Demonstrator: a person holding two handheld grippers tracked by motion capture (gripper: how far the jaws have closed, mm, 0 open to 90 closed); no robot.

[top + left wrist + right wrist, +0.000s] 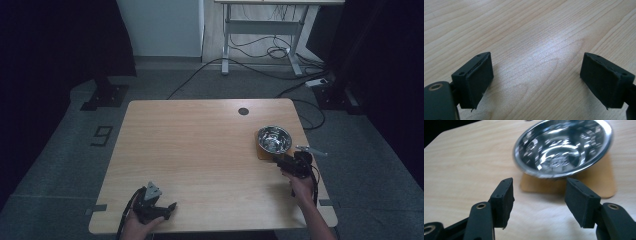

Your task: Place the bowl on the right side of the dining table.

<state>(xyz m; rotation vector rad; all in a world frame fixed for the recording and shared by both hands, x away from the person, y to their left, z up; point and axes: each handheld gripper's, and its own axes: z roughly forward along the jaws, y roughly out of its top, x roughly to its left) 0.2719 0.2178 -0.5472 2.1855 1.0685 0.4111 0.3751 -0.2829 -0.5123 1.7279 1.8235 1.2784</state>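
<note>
A shiny steel bowl [274, 138] rests on a tan wooden mat [262, 152] near the table's right edge; in the right gripper view the bowl [563, 146] sits on the mat [599, 182] just beyond the jaws. My right gripper [284, 162] is a little in front of the bowl, open, with nothing between its pads [504, 200]. My left gripper [171, 206] lies low at the table's front left, open over bare wood, with its pads [479, 78] wide apart.
The light wooden table [200, 150] has a small dark round cap [243, 111] near its far edge. Beyond the table are grey carpet, a desk frame [260, 30] with loose cables, and dark curtains at both sides.
</note>
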